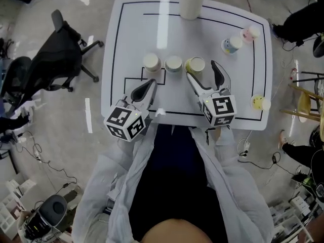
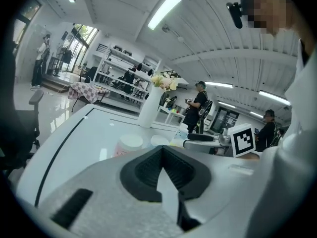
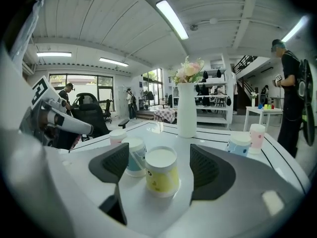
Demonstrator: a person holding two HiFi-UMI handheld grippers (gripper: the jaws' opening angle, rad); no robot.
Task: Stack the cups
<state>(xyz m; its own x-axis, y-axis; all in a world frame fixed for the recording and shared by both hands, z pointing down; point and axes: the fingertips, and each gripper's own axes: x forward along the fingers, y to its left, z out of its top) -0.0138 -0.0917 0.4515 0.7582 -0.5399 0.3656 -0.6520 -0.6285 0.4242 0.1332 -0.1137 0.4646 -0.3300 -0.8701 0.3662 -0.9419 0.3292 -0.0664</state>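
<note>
no stack yet; six cups single on table. r gripper wide, yellow cup betw jaws, not pinched. l gripper closed, empty. all stacking left.

I can read no words or numbers. The left marker cube and the right marker cube carry only black-and-white square patterns. The print on the yellow cup is too small to read.

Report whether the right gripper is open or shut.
Open. The right gripper has its pads well apart, the yellow cup standing between them untouched.
</note>
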